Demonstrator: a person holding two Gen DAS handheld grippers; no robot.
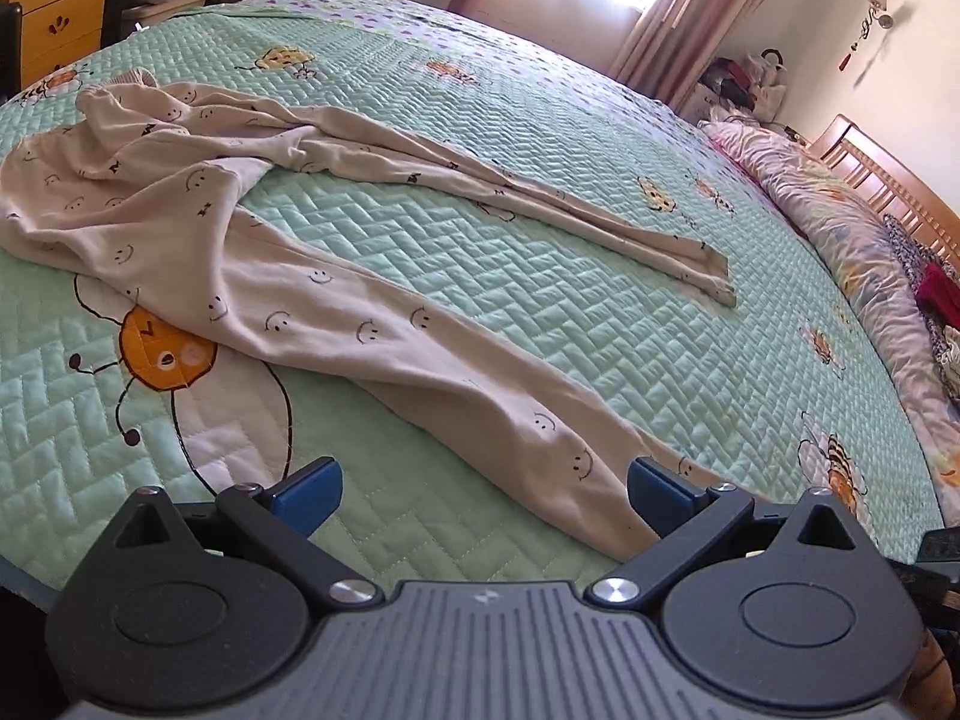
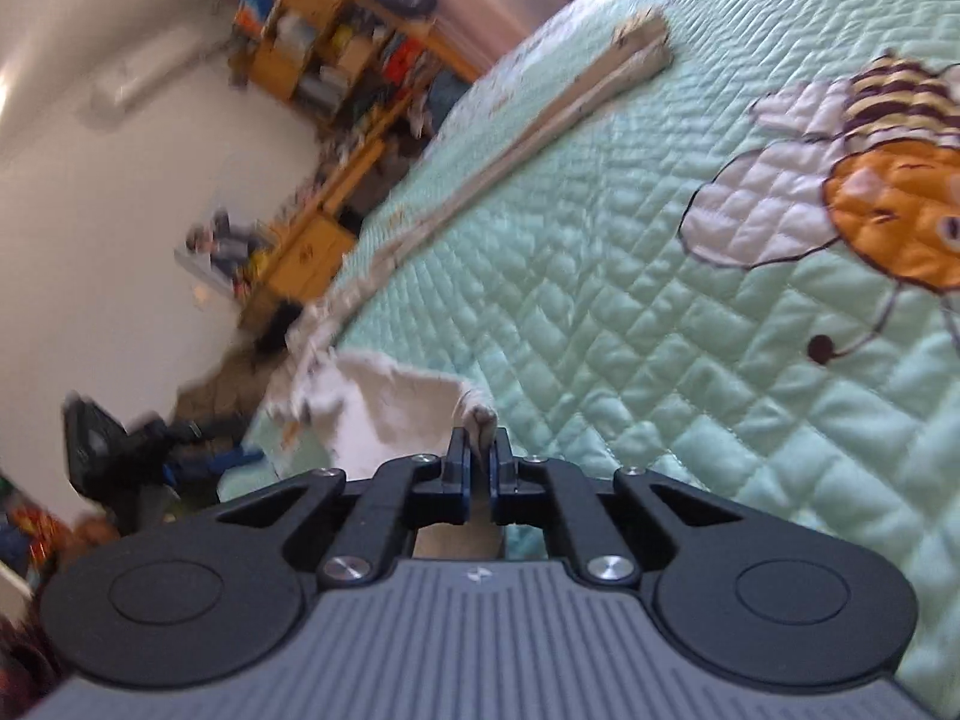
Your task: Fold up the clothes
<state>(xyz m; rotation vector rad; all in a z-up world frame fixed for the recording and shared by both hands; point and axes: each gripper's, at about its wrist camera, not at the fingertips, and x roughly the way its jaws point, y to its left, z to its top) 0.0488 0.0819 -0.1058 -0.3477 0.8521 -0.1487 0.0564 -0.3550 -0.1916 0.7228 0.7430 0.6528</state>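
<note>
Cream pants point(image 1: 336, 300) w/ smiley print lie spread on green quilt point(image 1: 540, 276), unfolded: waist bunched at far left, legs splayed in a V toward near right. Far leg runs to a cuff point(image 1: 714, 276) mid-bed; near leg ends right at left gripper point(image 1: 483, 495).

Left gripper: wide open, blue pads either side of near cuff, nothing held. Hovers just over/at cuff; can't tell if touching.

Right gripper point(image 2: 478, 456): closed tight on a pinch of cream fabric, prob. hem/edge of near leg, seen in right wrist view. View blurred, tilted hard; exact spot of grip on garment not clear. Far cuff point(image 2: 642, 45) visible far up in that view.

Step in hand, as judged: securing near leg end w/ both grippers, then bringing it over onto far leg to halve pants lengthwise.

To do well:
- Drop left pads low enough to catch both layers of cuff, not just top one.
- Close only when cloth sits deep between pads.
- Lift both ends level, keep leg taut, no twist.
- Lay cuff on cuff, inseam on inseam.
- Smooth bunched waist at far left first or fold goes lumpy.

Risk: thin knit slips from shallow pinch; quilt gets snagged along w/ cloth.
</note>
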